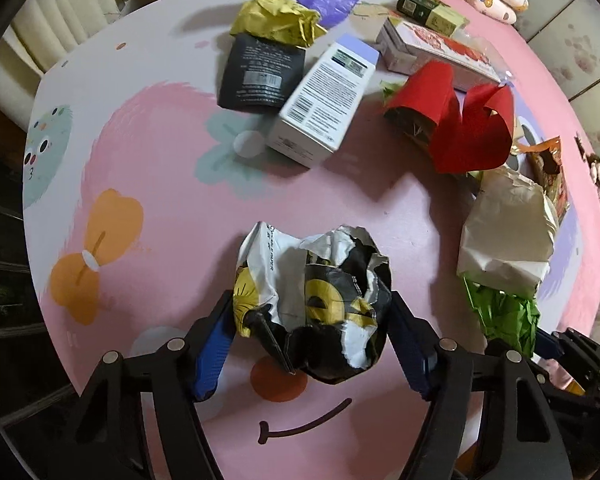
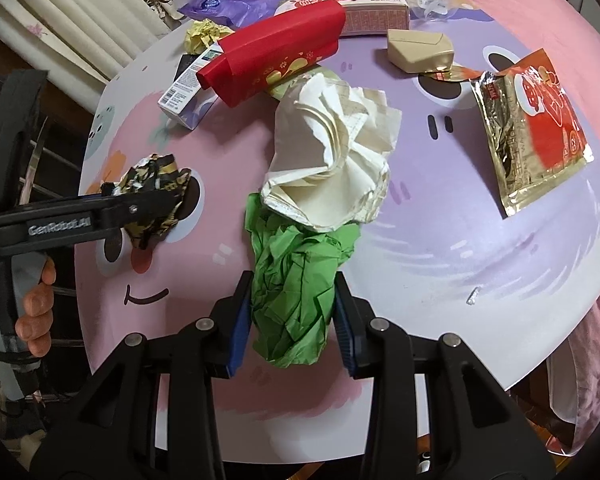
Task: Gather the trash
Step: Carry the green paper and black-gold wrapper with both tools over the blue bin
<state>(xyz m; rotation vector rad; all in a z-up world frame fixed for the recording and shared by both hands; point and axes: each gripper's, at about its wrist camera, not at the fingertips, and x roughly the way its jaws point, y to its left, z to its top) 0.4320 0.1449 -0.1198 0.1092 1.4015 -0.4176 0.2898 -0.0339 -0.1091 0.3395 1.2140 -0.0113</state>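
Both grippers are black plastic frames with round silver screws and ribbed blue pads on the fingers (image 2: 236, 320). The left gripper (image 2: 140, 204) carries white "GenRobot.AI" lettering along its side.

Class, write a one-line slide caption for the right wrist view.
Right gripper clamps crumpled green paper on the cartoon table; left gripper closes around a black-and-yellow wad.

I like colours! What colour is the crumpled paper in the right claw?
Green, best seen in the right wrist view.
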